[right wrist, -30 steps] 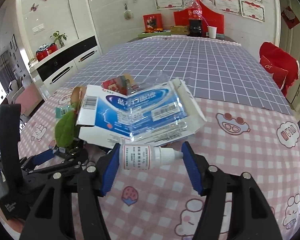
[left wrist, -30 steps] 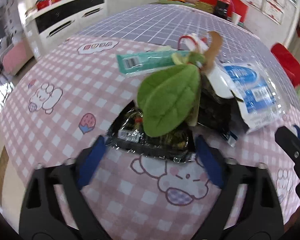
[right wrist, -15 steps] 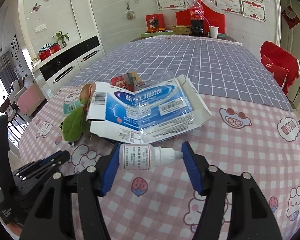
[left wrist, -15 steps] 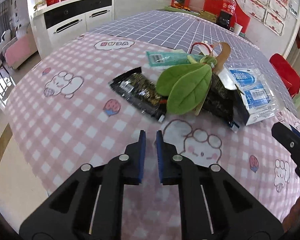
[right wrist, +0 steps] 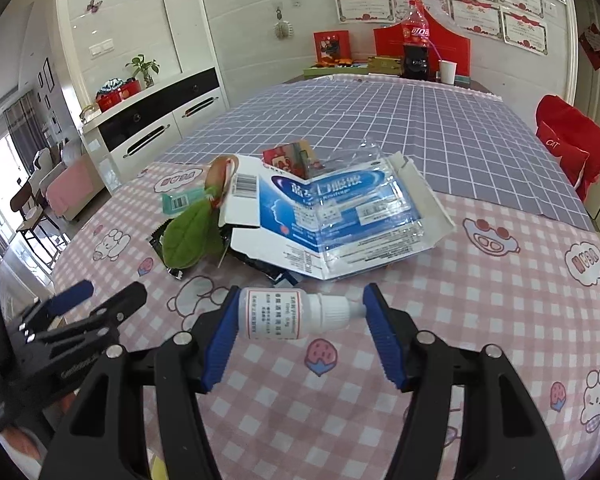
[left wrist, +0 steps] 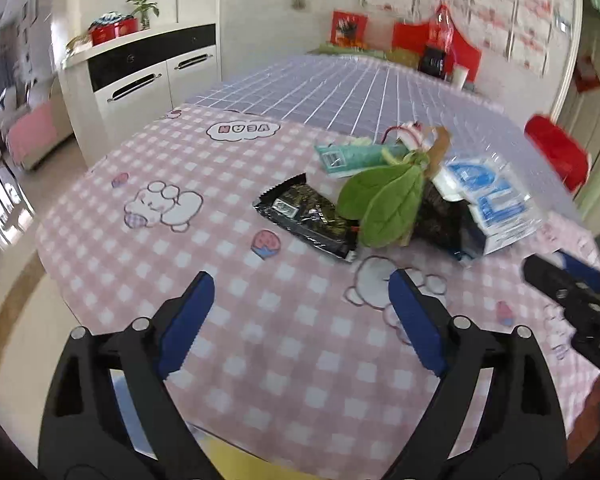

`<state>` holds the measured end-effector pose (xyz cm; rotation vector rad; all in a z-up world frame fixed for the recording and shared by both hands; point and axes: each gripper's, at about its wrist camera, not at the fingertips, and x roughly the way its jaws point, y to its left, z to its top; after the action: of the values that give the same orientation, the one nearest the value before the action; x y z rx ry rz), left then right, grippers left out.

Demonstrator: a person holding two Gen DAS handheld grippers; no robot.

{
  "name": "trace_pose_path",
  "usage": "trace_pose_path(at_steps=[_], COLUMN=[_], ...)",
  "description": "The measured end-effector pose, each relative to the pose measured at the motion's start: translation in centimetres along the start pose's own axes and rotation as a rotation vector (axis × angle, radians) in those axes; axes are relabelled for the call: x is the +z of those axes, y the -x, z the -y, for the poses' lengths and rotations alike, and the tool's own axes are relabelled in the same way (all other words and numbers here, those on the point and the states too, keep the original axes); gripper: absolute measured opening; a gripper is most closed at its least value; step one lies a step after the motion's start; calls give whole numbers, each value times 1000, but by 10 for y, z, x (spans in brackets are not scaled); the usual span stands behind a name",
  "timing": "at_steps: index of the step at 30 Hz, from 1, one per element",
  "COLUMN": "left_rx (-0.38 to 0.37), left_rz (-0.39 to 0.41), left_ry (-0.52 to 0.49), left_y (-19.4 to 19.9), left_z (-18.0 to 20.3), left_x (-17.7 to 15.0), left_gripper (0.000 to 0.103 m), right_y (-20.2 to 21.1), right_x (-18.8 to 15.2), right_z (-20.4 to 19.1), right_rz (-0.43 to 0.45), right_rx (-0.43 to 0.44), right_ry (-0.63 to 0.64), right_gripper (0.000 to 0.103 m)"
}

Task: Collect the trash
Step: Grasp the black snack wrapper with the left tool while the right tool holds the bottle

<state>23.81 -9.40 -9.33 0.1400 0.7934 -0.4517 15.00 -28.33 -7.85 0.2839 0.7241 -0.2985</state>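
Two grippers work one trash pile on the table (left wrist: 112,184), which wears a pink checked cloth. L gripper (left wrist: 300,312): jaws opening, nothing between them, only bare cloth near the table's near edge. Ahead of it, toward the table's middle, lies the pile, left to right: black snack wrapper (left wrist: 304,216) flat on the cloth; green leaf (left wrist: 384,204) lying over the wrapper's far end; teal packet (left wrist: 340,158) behind the leaf; blue-and-white carton (right wrist: 324,208) w/ clear plastic on top, at the pile's right. R gripper (right wrist: 298,312): clamped end to end on a small white dropper bottle (right wrist: 284,314), held crosswise above the cloth, just short of the carton's near edge.

Step in hand, as judged: R has one item picked & awaiting disposal; L is empty & ready for a pick. Next move calls for L to go forward to the wrapper's near end, approx. straight ahead, & pinch its thin edge low against the cloth. No bin visible in either view.
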Motion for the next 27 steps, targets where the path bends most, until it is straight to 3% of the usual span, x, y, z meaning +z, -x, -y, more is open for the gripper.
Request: trace_pose_path(at_steps=[5, 11, 16, 20, 22, 23, 24, 27], left_rx=[-16, -81, -106, -157, -199, -200, -180, -156], left_rz=[-18, -113, -118, -143, -178, -171, -162, -143], left_ry=[-39, -159, -252, -234, -177, -161, -155, -151], left_y=[-22, -59, -77, -91, -99, -99, -98, -94], left_z=[-7, -4, 3, 1, -6, -7, -9, -10], left_x=[22, 45, 58, 62, 62, 63, 63, 60], left_gripper=[87, 87, 88, 89, 87, 85, 77, 73], right_y=[-5, -22, -36, -42, -43, -44, -44, -41], right_x=[9, 19, 23, 27, 27, 27, 27, 30], right_z=[-3, 0, 4, 3, 2, 2, 3, 6], right_rz=[2, -20, -48, -55, -50, -47, -45, -35], right_rx=[-10, 0, 1, -7, -35, -54, -65, -69], right_ry=[5, -19, -52, -54, -46, -39, -36, -40], right_gripper=[61, 61, 61, 61, 61, 61, 61, 61])
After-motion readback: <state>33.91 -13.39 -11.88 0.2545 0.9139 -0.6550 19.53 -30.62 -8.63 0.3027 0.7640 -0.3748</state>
